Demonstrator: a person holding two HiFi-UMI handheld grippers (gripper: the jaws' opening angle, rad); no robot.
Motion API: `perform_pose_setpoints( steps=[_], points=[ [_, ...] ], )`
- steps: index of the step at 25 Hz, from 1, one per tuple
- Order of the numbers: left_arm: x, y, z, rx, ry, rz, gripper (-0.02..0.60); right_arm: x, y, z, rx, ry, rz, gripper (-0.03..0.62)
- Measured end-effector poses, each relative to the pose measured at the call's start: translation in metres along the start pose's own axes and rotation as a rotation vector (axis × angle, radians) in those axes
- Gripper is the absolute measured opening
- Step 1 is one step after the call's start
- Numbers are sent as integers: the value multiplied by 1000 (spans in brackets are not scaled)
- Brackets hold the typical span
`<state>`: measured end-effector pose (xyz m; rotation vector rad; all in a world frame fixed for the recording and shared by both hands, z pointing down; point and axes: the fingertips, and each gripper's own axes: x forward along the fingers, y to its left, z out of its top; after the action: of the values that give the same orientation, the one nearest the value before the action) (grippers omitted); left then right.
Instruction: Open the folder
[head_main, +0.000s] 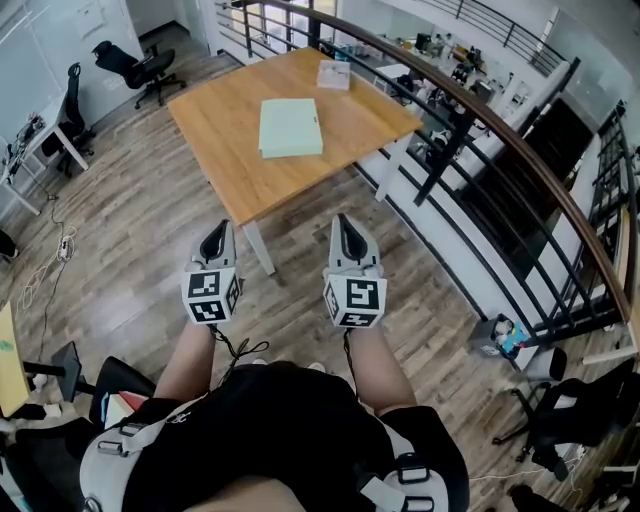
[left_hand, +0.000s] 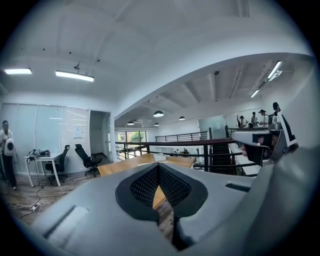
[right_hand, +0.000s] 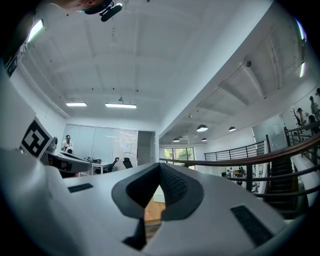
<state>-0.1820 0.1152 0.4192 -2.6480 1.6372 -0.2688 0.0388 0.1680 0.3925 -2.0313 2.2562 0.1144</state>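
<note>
A pale green folder (head_main: 290, 127) lies closed and flat on the wooden table (head_main: 230, 150), well ahead of me. Both grippers hang side by side over the floor, short of the table's near corner. My left gripper (head_main: 217, 236) is shut with nothing between its tips, and in the left gripper view (left_hand: 159, 167) its pads meet at the tips, the table showing beyond them. My right gripper (head_main: 346, 229) is also shut and empty; in the right gripper view (right_hand: 160, 170) its tips touch.
A small white book (head_main: 334, 74) lies at the table's far edge. A curved dark railing (head_main: 470, 130) runs along the right, close to the table. Office chairs (head_main: 140, 66) and a desk stand at the left on the wood floor.
</note>
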Motion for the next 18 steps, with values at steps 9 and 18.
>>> perform_pose_setpoints(
  steps=[9, 18],
  points=[
    [10, -22, -3, 4, 9, 43, 2, -5, -28, -9, -1, 17, 36, 6],
    [32, -42, -4, 30, 4, 34, 2, 5, -53, -18, 15, 27, 34, 6]
  ],
)
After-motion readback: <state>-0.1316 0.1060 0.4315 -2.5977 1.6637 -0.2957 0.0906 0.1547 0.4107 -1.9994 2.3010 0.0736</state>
